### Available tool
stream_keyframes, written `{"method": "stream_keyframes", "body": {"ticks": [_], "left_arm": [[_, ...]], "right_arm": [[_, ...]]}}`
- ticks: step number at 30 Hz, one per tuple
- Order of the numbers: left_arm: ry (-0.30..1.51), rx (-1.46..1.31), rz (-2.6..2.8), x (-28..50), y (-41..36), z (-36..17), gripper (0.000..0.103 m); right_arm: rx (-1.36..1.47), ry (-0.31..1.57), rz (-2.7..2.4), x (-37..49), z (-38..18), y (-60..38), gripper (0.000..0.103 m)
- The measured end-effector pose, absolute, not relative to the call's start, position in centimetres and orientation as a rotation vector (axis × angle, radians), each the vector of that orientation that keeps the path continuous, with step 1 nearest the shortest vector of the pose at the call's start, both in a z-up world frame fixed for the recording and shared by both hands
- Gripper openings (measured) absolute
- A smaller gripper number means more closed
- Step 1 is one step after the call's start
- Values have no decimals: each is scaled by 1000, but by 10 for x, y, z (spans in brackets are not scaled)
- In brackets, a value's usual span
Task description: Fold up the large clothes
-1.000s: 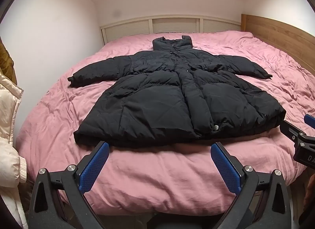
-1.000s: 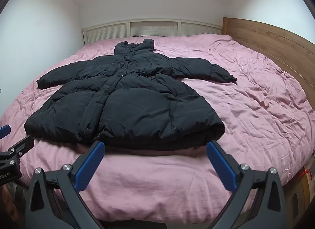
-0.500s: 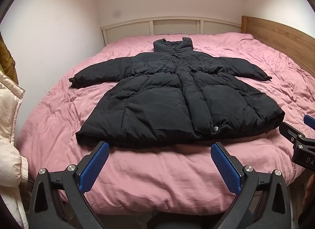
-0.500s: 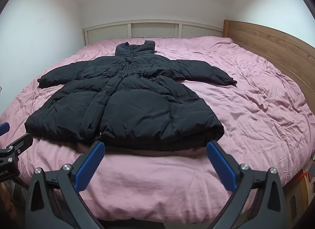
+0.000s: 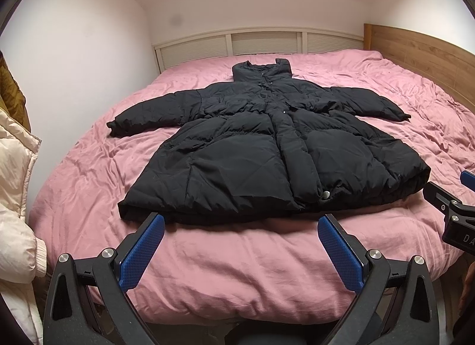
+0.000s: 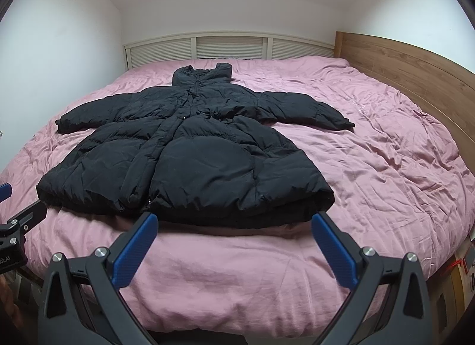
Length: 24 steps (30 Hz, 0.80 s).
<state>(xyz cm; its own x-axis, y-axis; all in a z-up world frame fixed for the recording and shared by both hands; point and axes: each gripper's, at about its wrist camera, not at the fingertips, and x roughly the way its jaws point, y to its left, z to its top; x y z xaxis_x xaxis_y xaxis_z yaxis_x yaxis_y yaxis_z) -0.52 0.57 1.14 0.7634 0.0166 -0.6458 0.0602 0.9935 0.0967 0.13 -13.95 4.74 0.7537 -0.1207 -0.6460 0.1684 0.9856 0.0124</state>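
Both grippers, left (image 5: pixel 240 235) and right (image 6: pixel 234 233), agape before puffy quilted black coat (image 5: pixel 267 149).

Bare pink duvet (image 5: pixel 237 262) rings the black coat (image 5: pixel 252 149) (wooden headboard (image 6: pixel 415 69) bounds the right).

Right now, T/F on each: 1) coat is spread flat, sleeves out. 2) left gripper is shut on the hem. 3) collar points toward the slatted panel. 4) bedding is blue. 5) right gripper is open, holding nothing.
1) True: the black coat lies flat, both sleeves spread.
2) False: the left gripper is open, short of the hem, not touching it.
3) True: the collar lies toward the white slatted panel.
4) False: the bedding is pink.
5) True: the right gripper is open and empty.
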Motion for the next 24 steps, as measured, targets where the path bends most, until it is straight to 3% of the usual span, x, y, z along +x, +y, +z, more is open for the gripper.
{"method": "stream_keyframes", "body": {"ticks": [20, 24], "left_arm": [[713, 134, -26, 3, -3, 0, 101], [738, 141, -35, 9, -6, -5, 97]], "right_arm": [[74, 725, -173, 6, 33, -147, 103], [67, 734, -176, 9, 28, -147, 103]]}}
